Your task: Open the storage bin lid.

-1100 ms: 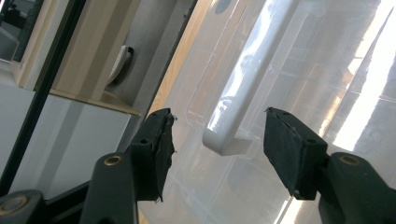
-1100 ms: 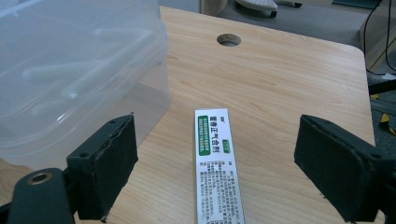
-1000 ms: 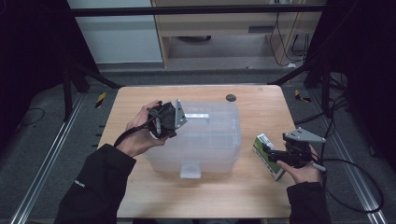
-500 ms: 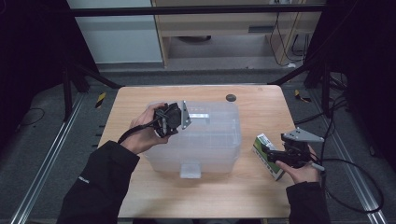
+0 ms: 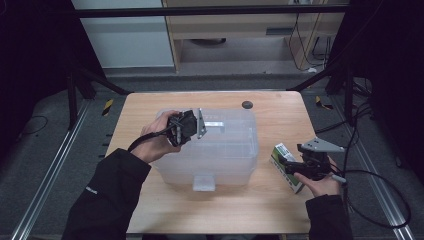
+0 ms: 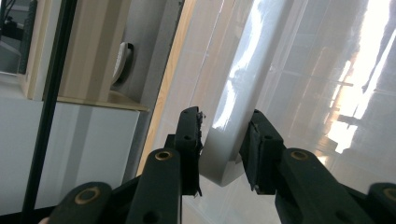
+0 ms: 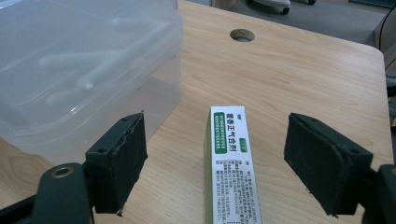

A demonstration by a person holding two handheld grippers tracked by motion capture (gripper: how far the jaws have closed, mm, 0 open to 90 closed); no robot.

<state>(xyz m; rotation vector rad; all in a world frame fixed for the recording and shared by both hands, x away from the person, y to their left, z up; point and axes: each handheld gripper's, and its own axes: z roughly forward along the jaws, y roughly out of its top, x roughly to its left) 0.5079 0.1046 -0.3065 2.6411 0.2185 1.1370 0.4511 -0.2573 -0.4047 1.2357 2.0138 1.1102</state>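
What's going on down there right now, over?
Left gripper closing around the box handle, pads not yet pressing. Right gripper open astride the green carton. Nothing in the way.

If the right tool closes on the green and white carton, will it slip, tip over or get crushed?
The carton lies flat on the table, so tipping seems unlikely. It looks like thin cardboard, probably light, so a hard squeeze may dent it. The right tool has wide pads, which should limit slipping.

Lab: aluminium rails [image 5: 47,180], loose cables [image 5: 372,202], test table [image 5: 280,112].
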